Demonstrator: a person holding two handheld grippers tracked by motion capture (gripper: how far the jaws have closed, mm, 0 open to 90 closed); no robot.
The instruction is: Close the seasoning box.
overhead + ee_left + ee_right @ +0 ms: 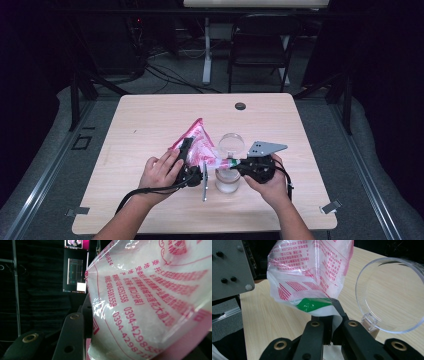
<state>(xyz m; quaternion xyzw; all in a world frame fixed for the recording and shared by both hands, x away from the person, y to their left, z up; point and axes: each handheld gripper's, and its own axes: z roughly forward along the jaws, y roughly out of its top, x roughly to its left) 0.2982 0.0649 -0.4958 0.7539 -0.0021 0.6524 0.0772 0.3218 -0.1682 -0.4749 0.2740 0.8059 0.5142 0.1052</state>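
Holding a pink-and-white printed plastic bag (196, 142) just below the middle of the high view, both claws grip it above the wooden desk (150, 120). The left claw (186, 150) clasps the bag's side, jaws part-open around it. The right claw (331, 315) pinches a lower corner tightly shut, beside a clear glass jar (228, 165) with its hinged lid open.

A: How is the light?

B: Dim all round. The high view has a lit table (150, 120) amid near-black surroundings, with a pale strip glowing at the top edge.

A: Sharpness?

B: Soft and grainy there. In the left gripper view the bag (150, 302) is close and blurred, with white glare on its creases. The right gripper view is brighter; the jar (390, 293) rim glints.
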